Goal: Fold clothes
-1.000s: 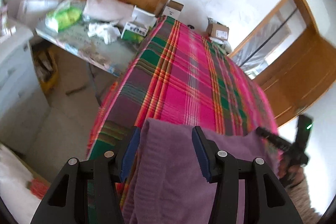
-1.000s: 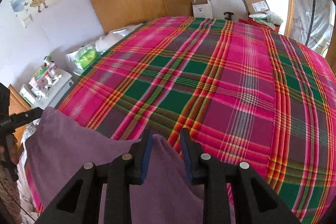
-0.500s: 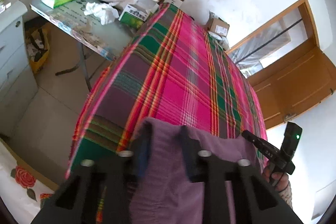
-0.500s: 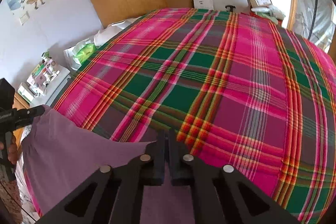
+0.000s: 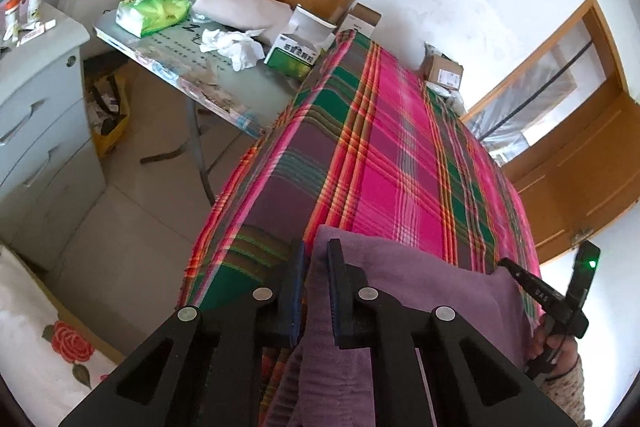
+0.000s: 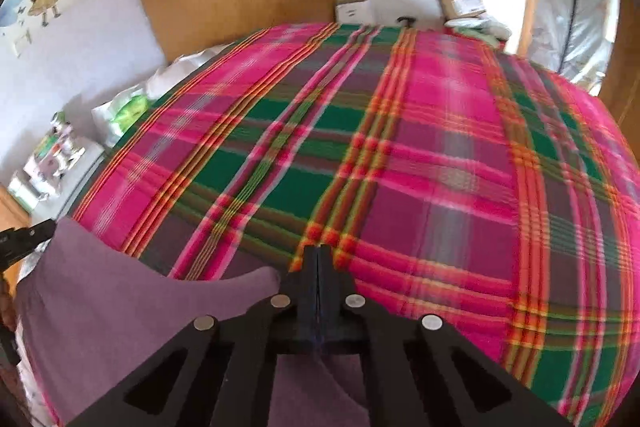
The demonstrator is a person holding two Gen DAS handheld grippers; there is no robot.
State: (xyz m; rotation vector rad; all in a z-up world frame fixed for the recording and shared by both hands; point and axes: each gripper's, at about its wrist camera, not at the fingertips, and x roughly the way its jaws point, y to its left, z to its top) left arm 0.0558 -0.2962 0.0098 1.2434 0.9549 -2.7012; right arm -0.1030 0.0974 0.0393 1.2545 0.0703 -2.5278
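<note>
Your plaid bedspread (image 6: 400,155) covers the bed, with the purple garment (image 5: 420,279) lying on its near edge. Your left gripper (image 5: 316,267) pinches a fold at one corner, jaws narrowed on the cloth. Your right gripper (image 6: 318,267) is clamped fully closed on the opposite corner.

Matt purple knit garment (image 5: 420,279) on woven plaid bedcover (image 5: 380,147).
</note>
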